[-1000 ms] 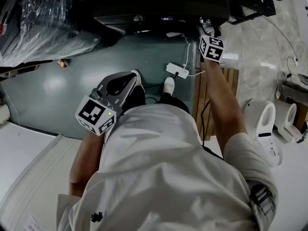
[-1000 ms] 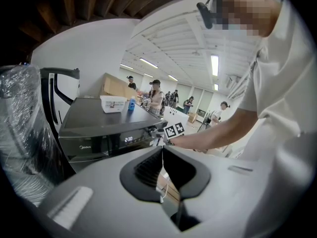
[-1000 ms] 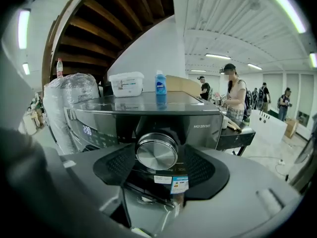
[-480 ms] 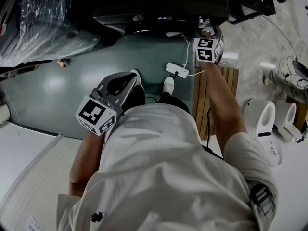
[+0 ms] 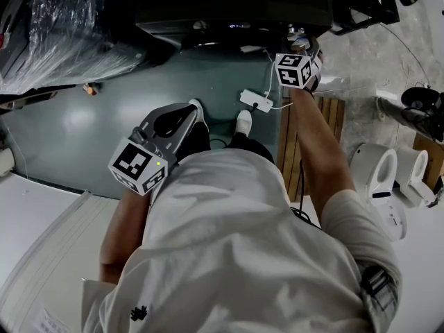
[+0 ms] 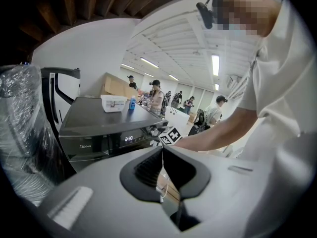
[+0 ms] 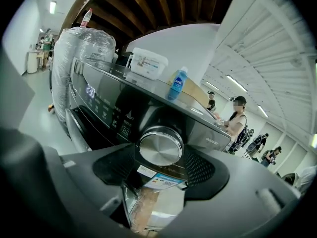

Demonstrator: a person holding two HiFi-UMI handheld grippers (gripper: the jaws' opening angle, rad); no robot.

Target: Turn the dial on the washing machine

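Note:
The dark washing machine point(image 5: 229, 5) stands ahead of me, its lit display point(image 7: 90, 89) to the left of the round silver dial point(image 7: 160, 146). My right gripper point(image 7: 161, 158) is at the front panel, its jaws closed on either side of the dial; in the head view it point(image 5: 300, 48) reaches the machine's right end under its marker cube. My left gripper point(image 5: 189, 113) hangs near my waist, far from the machine. Its jaws point(image 6: 162, 150) meet in a thin line with nothing between them.
A white box point(image 7: 148, 62) and a blue bottle point(image 7: 178, 85) stand on the machine's top. A plastic-wrapped bulk point(image 5: 62, 26) is at the left. A power strip point(image 5: 255, 101) lies on the green floor, wooden slats point(image 5: 291, 144) beside it. White appliances point(image 5: 378, 179) and several people are at the right.
The right gripper's marker cube has twisted and shifted a little left while staying at the dial. The left gripper has not moved.

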